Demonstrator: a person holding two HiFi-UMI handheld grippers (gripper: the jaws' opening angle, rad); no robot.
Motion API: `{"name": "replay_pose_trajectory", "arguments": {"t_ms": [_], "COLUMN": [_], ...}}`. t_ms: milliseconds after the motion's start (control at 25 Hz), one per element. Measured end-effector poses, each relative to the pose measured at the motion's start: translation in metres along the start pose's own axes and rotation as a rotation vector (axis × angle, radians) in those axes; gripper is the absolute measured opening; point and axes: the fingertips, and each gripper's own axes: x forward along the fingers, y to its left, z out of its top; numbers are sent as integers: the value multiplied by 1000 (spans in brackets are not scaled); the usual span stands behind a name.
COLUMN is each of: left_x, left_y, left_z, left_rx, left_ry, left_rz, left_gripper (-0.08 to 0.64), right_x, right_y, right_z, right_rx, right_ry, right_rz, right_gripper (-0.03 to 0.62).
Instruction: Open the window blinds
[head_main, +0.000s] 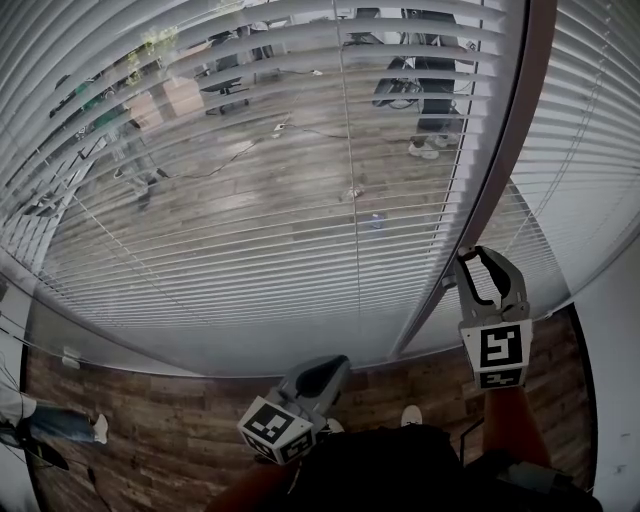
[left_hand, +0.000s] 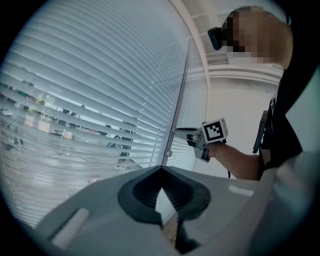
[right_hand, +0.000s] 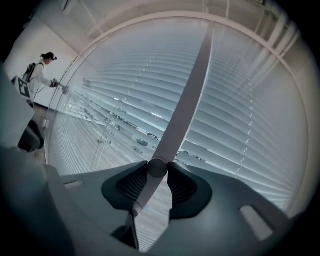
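Low on the left, the left claw (head_main: 335, 365) hangs level with its jaws pressed together on nothing, well short of the glass. Ahead of it the window blinds (head_main: 250, 200) cover the whole pane, their slats tilted enough that the wooden floor (head_main: 150, 440) beyond shows through in strips. Further right runs the dark window post (head_main: 500, 150). Just beside it the right claw (head_main: 478, 255) is raised, pinching the blinds' slim wand (right_hand: 185, 100) between its pads.

12 o'clock: blinds (head_main: 250, 200) bar full width. 1 o'clock: window post (head_main: 505, 170), wand (right_hand: 157, 167) beside it, clamped in right gripper (head_main: 478, 258). 7 o'clock: floor (head_main: 150, 400) open for passage.
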Motion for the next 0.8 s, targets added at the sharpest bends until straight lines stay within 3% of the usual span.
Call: {"name": "replay_pose_trajectory", "arguments": {"t_ms": [360,680,800], "left_x": [1,2,1], "left_y": [0,1,1], "left_z": [1,-1,0], "left_rx": [-2,3,3], "left_ry": [-2,2,4], "left_rz": [0,0,4], "left_gripper": [0,0,0], "right_x": [0,0,0], "right_y": [4,4,5], "right_z": [-3,-5,-5], "right_rx": [-268,-395,-376], "right_ry": [48,72,65], "right_rz": [-54,-87,-86], "right_gripper": [150,151,153]}}
